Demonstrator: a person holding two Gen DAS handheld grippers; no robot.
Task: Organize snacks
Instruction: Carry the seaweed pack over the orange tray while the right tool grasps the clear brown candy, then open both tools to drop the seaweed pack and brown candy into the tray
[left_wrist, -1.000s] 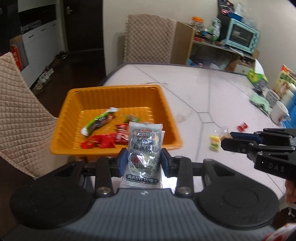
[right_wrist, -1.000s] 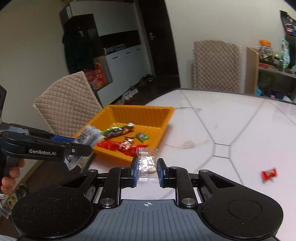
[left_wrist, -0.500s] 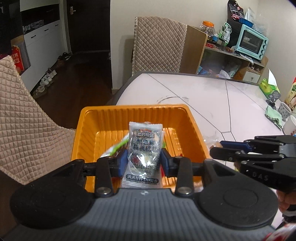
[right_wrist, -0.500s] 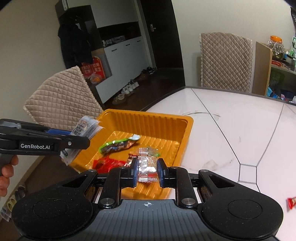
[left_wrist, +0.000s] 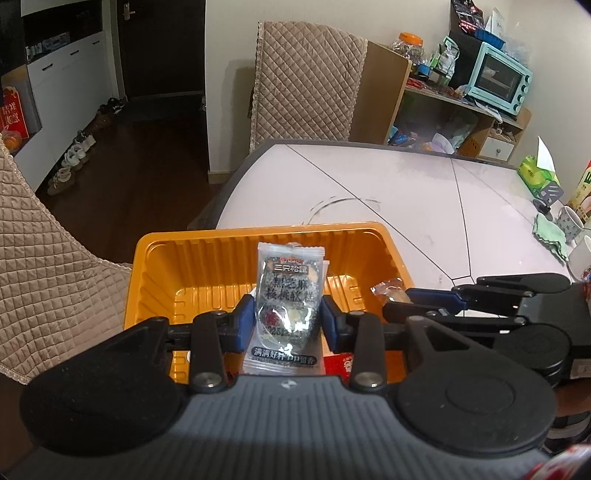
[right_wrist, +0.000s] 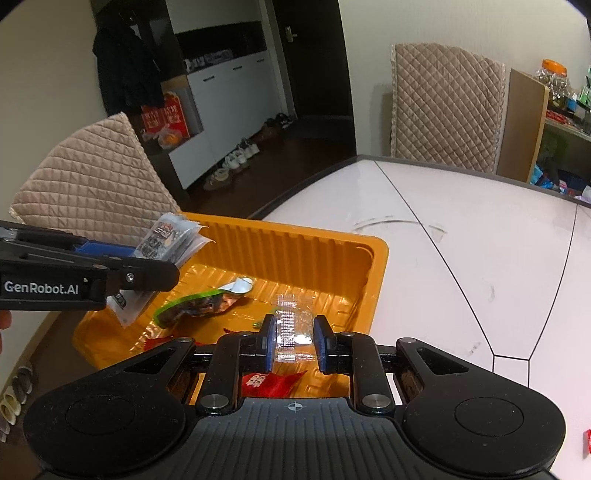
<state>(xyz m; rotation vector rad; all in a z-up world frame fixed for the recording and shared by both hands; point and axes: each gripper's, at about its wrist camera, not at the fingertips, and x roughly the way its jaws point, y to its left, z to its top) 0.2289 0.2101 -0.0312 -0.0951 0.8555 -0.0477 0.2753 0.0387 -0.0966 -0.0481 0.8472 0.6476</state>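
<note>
my left gripper (left_wrist: 288, 319) has its jaws pinching a silver snack packet (left_wrist: 290, 295), my right gripper (right_wrist: 294, 339) a clear candy (right_wrist: 293, 323), both over the orange tray (right_wrist: 321, 243); beyond, white table (right_wrist: 461, 240), quilted chair (left_wrist: 303, 81), dark doorway (left_wrist: 162, 48).

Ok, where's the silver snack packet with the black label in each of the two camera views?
Left wrist: silver packet at centre, upright, clamped in the left gripper.
Right wrist: same packet at left, sticking up from that gripper, seen side-on.
Shared landmark: the orange tray below it.
</note>
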